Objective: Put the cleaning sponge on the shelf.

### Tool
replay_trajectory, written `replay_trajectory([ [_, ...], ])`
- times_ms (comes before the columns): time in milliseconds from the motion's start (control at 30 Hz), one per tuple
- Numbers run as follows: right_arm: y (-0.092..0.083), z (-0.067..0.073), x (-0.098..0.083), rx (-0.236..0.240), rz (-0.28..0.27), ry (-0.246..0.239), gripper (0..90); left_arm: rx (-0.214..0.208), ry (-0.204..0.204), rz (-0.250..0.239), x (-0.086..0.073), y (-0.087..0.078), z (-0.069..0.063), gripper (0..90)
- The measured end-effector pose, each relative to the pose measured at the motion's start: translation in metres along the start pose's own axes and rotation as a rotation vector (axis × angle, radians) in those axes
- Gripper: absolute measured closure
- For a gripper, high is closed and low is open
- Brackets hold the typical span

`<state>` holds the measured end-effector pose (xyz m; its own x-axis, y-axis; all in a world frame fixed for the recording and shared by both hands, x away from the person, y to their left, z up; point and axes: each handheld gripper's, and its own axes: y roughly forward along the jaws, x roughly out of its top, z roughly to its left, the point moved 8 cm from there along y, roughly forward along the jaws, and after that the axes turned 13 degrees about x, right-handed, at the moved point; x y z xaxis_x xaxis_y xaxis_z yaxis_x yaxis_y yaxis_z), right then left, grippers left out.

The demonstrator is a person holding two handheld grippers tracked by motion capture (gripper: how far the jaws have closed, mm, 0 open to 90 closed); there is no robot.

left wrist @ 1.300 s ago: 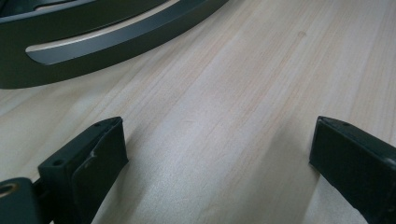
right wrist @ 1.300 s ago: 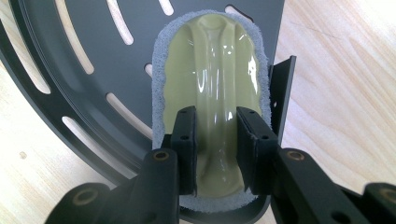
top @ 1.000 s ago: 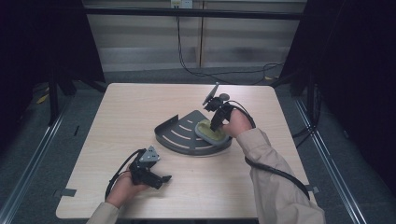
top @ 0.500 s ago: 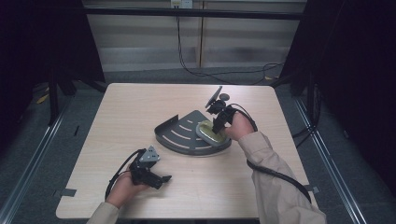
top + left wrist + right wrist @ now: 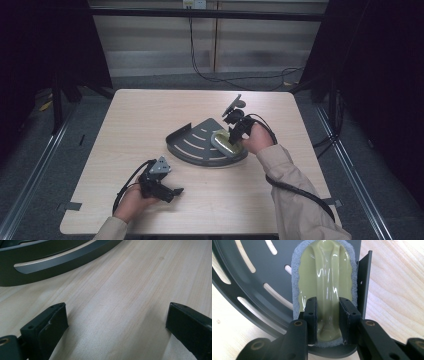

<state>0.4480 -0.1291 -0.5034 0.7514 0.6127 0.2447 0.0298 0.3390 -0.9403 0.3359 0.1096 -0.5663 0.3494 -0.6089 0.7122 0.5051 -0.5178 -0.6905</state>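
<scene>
A dark grey slotted quarter-round tray (image 5: 192,145) lies in the middle of the wooden table (image 5: 140,115). An olive-green scrubber (image 5: 223,141) with a grey pad rim lies in the tray against its right wall. My right gripper (image 5: 234,134) points down on it. In the right gripper view the scrubber (image 5: 324,272) has a raised middle ridge, and the right gripper (image 5: 328,307) is shut on that ridge above the tray (image 5: 249,285). My left gripper (image 5: 172,192) rests near the table's front left. Its jaws stand wide apart, open, over bare wood (image 5: 116,312), with the tray's curved rim (image 5: 50,260) beyond.
Cables trail from both grippers across the table. Bare tabletop lies left of and behind the tray. Metal frame rails run along the floor on both sides of the table, and a dark curtain hangs at the right.
The right hand has shifted only slightly at the tray's right side, still gripping the scrubber. The left gripper has not moved.
</scene>
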Motion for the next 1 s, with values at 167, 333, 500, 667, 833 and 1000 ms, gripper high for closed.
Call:
replay_trajectory([
  [167, 0.000, -0.001, 0.000, 0.003, -0.007, 0.000, 69.8, 0.000, 0.000, 0.000, 0.000, 0.000, 0.000, 3.3],
  [333, -0.001, -0.003, 0.000, -0.022, -0.018, -0.004, 58.2, 0.000, 0.000, 0.000, 0.000, 0.000, 0.000, 3.3],
  [500, -0.003, -0.005, 0.000, -0.037, -0.021, -0.007, 44.9, -0.002, 0.000, 0.000, 0.000, 0.000, 0.000, 3.3],
  [667, -0.007, -0.004, 0.000, -0.029, -0.024, -0.012, 36.3, -0.001, 0.000, -0.001, 0.000, 0.000, 0.000, 3.3],
  [833, -0.010, -0.003, 0.002, -0.033, -0.023, -0.022, 28.7, 0.004, -0.003, 0.001, 0.000, 0.000, 0.000, 3.2],
  [1000, -0.012, 0.000, 0.005, -0.037, -0.031, -0.032, 15.5, 0.005, -0.002, 0.004, 0.000, 0.000, 0.000, 3.2],
])
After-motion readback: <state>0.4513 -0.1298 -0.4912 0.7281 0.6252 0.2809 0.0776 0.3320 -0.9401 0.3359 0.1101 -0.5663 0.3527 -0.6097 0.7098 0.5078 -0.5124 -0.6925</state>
